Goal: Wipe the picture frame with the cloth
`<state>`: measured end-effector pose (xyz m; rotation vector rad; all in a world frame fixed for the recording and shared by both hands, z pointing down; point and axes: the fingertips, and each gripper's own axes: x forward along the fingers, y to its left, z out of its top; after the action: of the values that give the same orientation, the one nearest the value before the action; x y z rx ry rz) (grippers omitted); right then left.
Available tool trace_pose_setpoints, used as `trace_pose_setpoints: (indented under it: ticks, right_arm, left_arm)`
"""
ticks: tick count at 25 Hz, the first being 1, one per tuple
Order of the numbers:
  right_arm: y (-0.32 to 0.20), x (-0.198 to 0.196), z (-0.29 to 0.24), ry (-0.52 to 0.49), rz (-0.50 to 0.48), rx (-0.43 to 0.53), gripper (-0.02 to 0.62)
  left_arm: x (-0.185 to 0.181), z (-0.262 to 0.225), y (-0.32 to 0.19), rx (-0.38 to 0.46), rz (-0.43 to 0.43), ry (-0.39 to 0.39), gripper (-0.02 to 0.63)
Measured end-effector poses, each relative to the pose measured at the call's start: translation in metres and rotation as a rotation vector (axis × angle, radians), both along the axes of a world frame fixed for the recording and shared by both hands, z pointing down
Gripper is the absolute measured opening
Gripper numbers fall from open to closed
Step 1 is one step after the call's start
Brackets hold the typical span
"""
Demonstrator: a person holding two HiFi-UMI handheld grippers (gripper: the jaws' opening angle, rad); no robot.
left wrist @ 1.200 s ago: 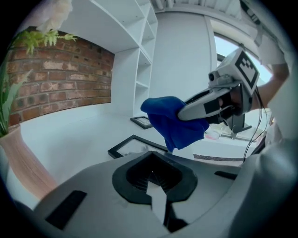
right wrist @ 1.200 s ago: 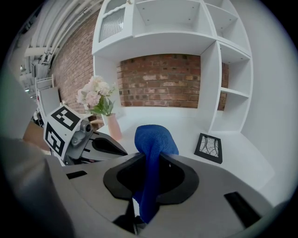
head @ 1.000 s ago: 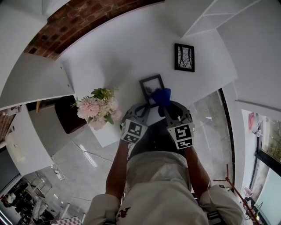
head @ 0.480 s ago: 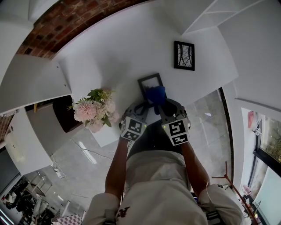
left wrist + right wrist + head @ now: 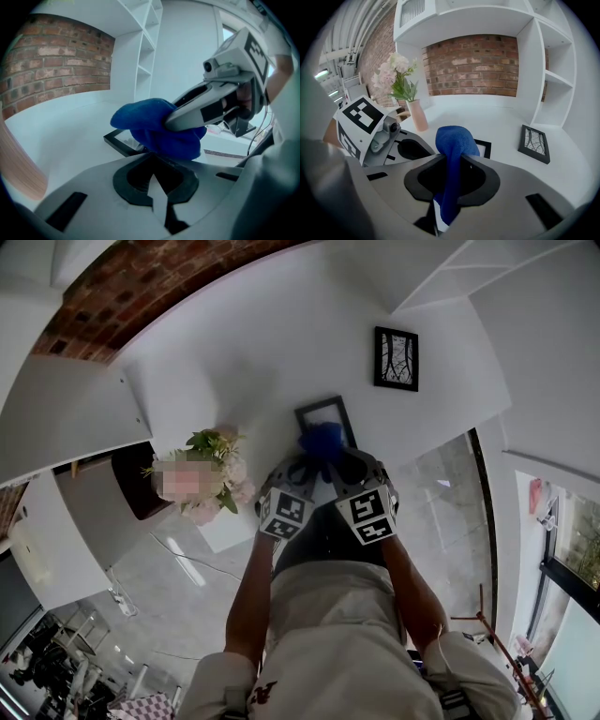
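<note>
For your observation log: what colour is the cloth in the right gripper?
The cloth is blue; right gripper view.

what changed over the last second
The right gripper, shut on the blue cloth, swept the cloth leftward across the lower part of the near picture frame. The left gripper stayed beside it, jaws together and empty. Both that frame and the second frame kept their places.

Cloth [image 5: 322, 440] on frame [image 5: 318, 409] — vase [image 5: 418, 117] left.
</note>
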<state>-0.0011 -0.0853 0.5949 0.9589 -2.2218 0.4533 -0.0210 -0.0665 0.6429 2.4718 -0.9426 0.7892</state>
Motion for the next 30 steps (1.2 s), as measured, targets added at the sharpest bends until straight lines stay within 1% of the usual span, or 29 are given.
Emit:
trace_pose_setpoints:
  ticks: [15, 22, 30]
  right_arm:
    - [0.000, -0.016, 0.038, 0.033, -0.063, -0.053, 0.067]
    - [-0.002, -0.017, 0.045, 0.060, -0.080, -0.048, 0.066]
    - [-0.003, -0.015, 0.048, 0.101, -0.092, -0.043, 0.066]
  left_arm:
    - [-0.004, 0.002, 0.002, 0.005, -0.004, -0.031, 0.003]
    - [-0.004, 0.001, 0.002, 0.001, 0.000, -0.063, 0.003]
    - [-0.004, 0.002, 0.002, 0.004, -0.005, -0.066, 0.003]
